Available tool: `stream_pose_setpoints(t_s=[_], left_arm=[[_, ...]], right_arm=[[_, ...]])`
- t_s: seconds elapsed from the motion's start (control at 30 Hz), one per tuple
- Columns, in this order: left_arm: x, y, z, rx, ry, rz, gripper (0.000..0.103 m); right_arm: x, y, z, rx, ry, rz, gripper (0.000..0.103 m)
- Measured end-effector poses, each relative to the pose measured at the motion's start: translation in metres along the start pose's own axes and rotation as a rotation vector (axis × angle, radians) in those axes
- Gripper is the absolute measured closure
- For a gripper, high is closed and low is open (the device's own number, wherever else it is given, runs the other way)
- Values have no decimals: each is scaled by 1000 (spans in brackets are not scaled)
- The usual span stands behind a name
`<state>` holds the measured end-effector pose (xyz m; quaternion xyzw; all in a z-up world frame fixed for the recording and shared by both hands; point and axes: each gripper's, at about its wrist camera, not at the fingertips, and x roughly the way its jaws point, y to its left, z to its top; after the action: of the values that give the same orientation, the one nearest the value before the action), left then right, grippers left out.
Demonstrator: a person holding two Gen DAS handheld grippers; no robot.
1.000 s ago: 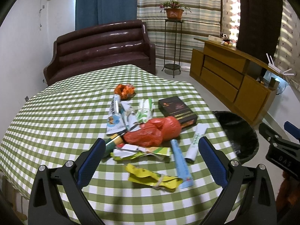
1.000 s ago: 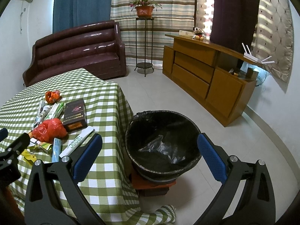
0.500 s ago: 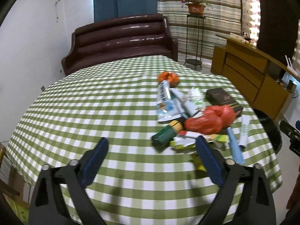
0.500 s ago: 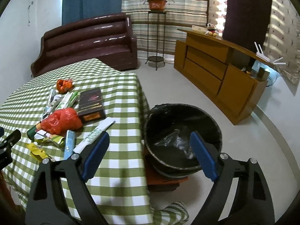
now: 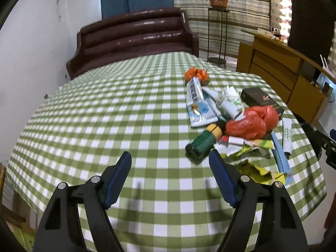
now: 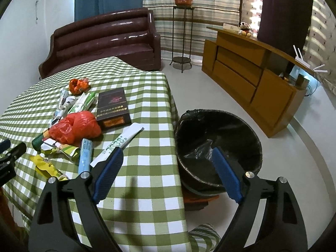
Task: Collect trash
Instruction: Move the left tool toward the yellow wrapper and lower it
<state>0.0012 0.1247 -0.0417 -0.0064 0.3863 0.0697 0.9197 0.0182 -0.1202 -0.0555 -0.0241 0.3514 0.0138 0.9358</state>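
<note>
A heap of trash lies on the green checked table (image 5: 117, 113): a red plastic bag (image 5: 251, 120), a green bottle (image 5: 202, 142), a dark box (image 5: 260, 99), an orange wrapper (image 5: 196, 75), a blue-white packet (image 5: 197, 103) and a yellow wrapper (image 5: 262, 173). My left gripper (image 5: 170, 163) is open and empty, over the table just left of the heap. My right gripper (image 6: 168, 157) is open and empty, over the table's right edge beside the black-lined bin (image 6: 218, 147). The red bag (image 6: 77, 128) and box (image 6: 113, 107) also show in the right wrist view.
A brown sofa (image 5: 134, 42) stands behind the table. A wooden sideboard (image 6: 252, 75) runs along the right wall. A plant stand (image 6: 182, 27) is by the striped curtain. The bin stands on the floor at the table's right edge.
The left gripper has swung left, so the heap now lies to its right instead of between its fingers. The right gripper has shifted left toward the table. Both have narrowed a little.
</note>
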Motion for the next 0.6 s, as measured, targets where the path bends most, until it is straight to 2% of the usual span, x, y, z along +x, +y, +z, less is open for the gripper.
stream_pose_setpoints(t_s=[0.27, 0.6], left_arm=[[-8, -6, -9, -18, 19, -33, 29], [-22, -41, -3, 4, 11, -67, 29]], right_arm=[[-4, 5, -3, -12, -9, 5, 19], [-13, -11, -5, -15, -27, -6, 19]])
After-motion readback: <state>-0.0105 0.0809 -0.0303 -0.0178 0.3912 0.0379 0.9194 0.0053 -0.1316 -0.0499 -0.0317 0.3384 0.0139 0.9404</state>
